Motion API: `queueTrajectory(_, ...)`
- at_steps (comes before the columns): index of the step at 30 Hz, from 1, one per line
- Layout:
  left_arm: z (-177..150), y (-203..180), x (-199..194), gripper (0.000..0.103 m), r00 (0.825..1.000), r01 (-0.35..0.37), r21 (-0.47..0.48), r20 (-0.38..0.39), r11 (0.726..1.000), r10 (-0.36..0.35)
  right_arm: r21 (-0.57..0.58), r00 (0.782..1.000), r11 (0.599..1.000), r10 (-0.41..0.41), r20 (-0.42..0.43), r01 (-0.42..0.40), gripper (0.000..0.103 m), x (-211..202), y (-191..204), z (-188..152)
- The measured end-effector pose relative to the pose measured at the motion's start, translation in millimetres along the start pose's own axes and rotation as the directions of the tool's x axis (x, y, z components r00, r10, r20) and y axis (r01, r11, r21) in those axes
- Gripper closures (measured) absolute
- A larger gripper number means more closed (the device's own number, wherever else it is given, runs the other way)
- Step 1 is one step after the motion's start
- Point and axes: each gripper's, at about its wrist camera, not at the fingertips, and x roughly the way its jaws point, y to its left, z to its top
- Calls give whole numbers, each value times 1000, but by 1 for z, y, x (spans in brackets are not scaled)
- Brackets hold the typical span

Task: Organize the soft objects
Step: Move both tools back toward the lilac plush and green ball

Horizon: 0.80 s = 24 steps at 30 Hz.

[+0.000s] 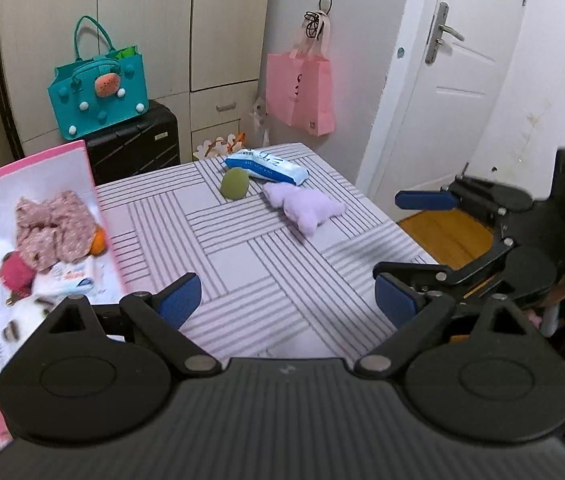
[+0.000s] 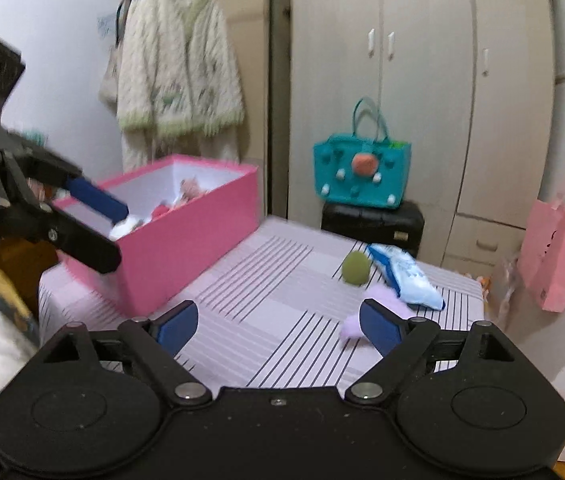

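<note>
Left wrist view: pink box on tabletop already holds floral cloth and red item. Outstanding, well apart: green ball, blue packet, lilac plush. Left tongs and right tongs: spread, empty. Right wrist view alone: hanging cardigan.

A teal handbag sits on a black suitcase before the cream wardrobe. Right of the wardrobe hangs a pink paper bag, beside a white door. Left of the wardrobe hangs a fluffy cream cardigan.
</note>
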Motion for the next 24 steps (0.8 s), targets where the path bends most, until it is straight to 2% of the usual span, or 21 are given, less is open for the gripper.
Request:
queueTrajectory(2, 4, 2, 15, 9, 1000, 5, -33, 1, 999, -5, 25, 999, 1000, -10, 41, 9, 12, 12, -16, -15)
queueTrajectory(6, 11, 5, 42, 10, 999, 44, -89, 21, 995, -42, 98, 994, 991, -92, 57, 86, 12, 32, -47, -33)
queueTrajectory(7, 12, 7, 49, 10, 999, 48, -102, 29, 994, -46, 120, 994, 989, -92, 51, 86, 12, 34, -54, -35)
queueTrajectory(11, 14, 12, 76, 11, 997, 66, -142, 50, 988, -59, 169, 993, 979, -101, -60, 110, 8, 54, -80, -32)
queueTrajectory(18, 22, 14, 128, 12, 997, 30, -178, 78, 984, -16, 165, 979, 982, -53, -198, 87, 8, 93, -112, -32)
queueTrajectory(19, 23, 13, 134, 14, 996, 25, -179, 87, 984, -10, 168, 978, 983, -40, -206, 76, 8, 97, -117, -31)
queueTrajectory(20, 23, 12, 138, 20, 995, 25, -176, 101, 984, -7, 167, 977, 984, -23, -211, 59, 8, 102, -121, -29)
queueTrajectory(24, 27, 7, 160, 22, 994, 44, -180, 109, 983, -25, 120, 976, 993, 30, -217, -4, 8, 116, -136, -23)
